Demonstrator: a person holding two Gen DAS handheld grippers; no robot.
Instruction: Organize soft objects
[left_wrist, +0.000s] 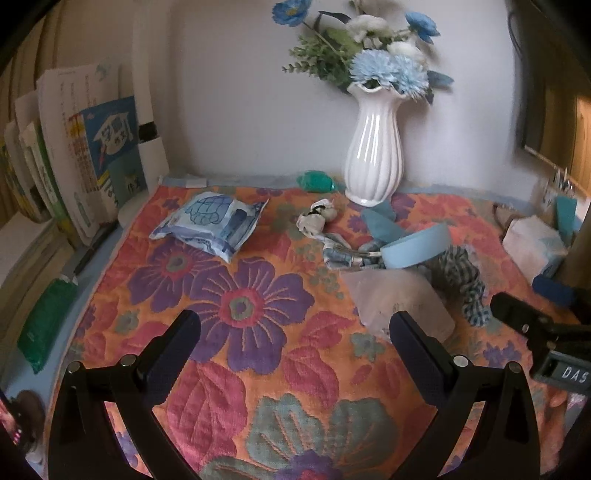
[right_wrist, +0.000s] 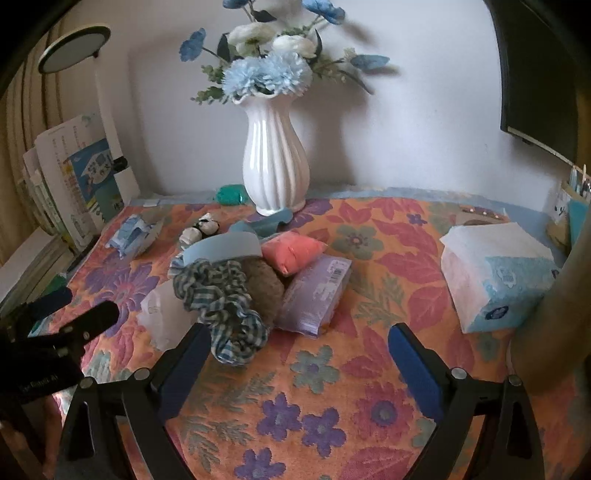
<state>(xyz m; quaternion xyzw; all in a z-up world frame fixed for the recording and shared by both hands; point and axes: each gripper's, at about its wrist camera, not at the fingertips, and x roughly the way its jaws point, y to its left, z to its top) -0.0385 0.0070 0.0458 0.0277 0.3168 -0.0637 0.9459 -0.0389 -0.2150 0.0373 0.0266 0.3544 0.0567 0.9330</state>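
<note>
A pile of soft things lies mid-table on the floral cloth (right_wrist: 332, 387): a blue-checked scrunchie (right_wrist: 221, 302), a brown pouch (right_wrist: 264, 291), a coral cushion (right_wrist: 293, 253), a purple tissue pack (right_wrist: 317, 291), a light blue band (right_wrist: 221, 251) and a clear plastic bag (left_wrist: 399, 302). A blue wet-wipe pack (left_wrist: 212, 225) lies apart at the left. A white knotted cloth (left_wrist: 317, 218) lies near the vase. My left gripper (left_wrist: 295, 332) is open and empty, left of the pile. My right gripper (right_wrist: 299, 343) is open and empty, just in front of the pile.
A white vase (right_wrist: 275, 162) of blue flowers stands at the back by the wall. Books (left_wrist: 74, 158) lean at the left edge. A tissue box (right_wrist: 495, 273) sits at the right. A green packet (left_wrist: 48, 325) lies off the cloth at the left.
</note>
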